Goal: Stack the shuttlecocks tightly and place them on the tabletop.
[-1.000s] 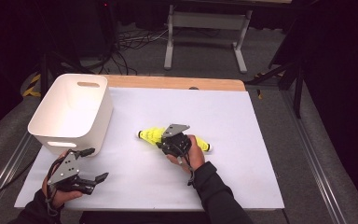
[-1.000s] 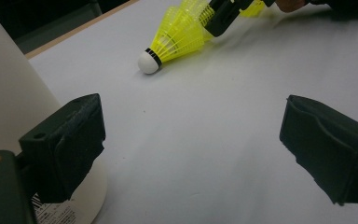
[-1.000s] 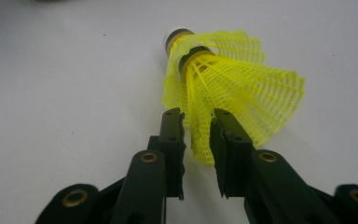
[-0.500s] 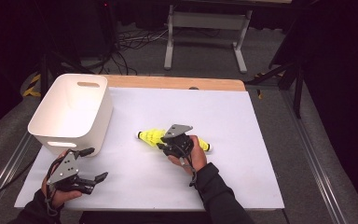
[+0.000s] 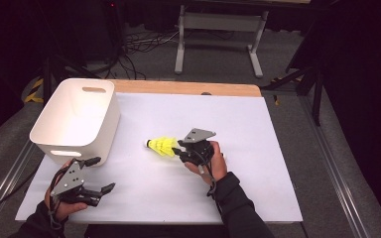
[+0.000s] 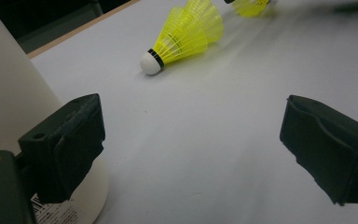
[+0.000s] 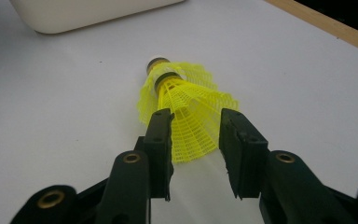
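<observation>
At the far left of the table [image 5: 278, 148], on its white sheet, stands a white bin [image 5: 77, 121] with handle slots, its near wall just beyond the left gripper [image 5: 101, 174]. That gripper sits at the near left corner in the person's left hand [image 5: 62, 208], its jaws spread wide with nothing between them; in the left gripper view the bin's rounded corner [image 6: 9, 107] rises just beside one pad, and bare white sheet lies between the two pads. Further right, near the middle of the table, lies a yellow shuttlecock [image 5: 161, 146], on its side with its white cork tip pointing left toward the bin and its skirt toward the right gripper [image 5: 178, 151]. In the right gripper view two shuttlecocks show: one lies behind with its skirt splayed on the sheet, and the nearer shuttlecock [image 7: 191, 126] has its mesh skirt between the two black jaws, the left pad against the mesh and the right pad standing just off it. These jaws have just been opening, and they no longer pinch the skirt. In the left gripper view a second shuttlecock [image 6: 251, 7] appears at the far edge, beyond the first. The person's right hand [image 5: 211, 161] holds that gripper right of centre, the sleeve running back to the near edge.
</observation>
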The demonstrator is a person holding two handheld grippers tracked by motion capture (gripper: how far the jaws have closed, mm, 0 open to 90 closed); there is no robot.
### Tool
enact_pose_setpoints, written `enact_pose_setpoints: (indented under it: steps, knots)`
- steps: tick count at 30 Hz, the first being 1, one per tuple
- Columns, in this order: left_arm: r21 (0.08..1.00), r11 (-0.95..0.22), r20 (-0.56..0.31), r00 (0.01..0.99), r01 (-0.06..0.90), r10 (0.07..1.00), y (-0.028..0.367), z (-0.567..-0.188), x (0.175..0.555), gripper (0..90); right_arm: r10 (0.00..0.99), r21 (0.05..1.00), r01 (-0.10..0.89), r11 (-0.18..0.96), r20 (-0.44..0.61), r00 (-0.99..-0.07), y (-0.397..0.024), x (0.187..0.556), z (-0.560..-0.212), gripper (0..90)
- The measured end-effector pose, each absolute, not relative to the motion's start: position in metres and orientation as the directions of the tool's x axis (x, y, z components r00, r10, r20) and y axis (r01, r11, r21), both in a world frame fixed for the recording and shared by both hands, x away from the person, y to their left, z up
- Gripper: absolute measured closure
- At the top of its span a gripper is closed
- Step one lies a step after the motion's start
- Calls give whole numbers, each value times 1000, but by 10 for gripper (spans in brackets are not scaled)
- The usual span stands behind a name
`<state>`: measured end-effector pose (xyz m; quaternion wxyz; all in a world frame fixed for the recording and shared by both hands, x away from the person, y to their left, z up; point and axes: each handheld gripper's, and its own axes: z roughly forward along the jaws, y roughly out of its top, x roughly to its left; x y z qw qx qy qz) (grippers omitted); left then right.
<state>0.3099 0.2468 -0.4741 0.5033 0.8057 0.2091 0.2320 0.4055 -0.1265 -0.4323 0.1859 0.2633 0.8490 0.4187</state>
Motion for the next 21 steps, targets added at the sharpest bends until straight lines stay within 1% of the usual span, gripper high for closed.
enact_pose_setpoints:
  steps: [17,21]
  knots:
    - [910,-401,161,803,104,573,247,-474,310,73,620,844,243,478,-129,-774,-143,396,-409,592]
    - [909,-403,161,804,104,573,247,-474,310,73,624,850,225,476,-146,-768,-146,392,-404,560]
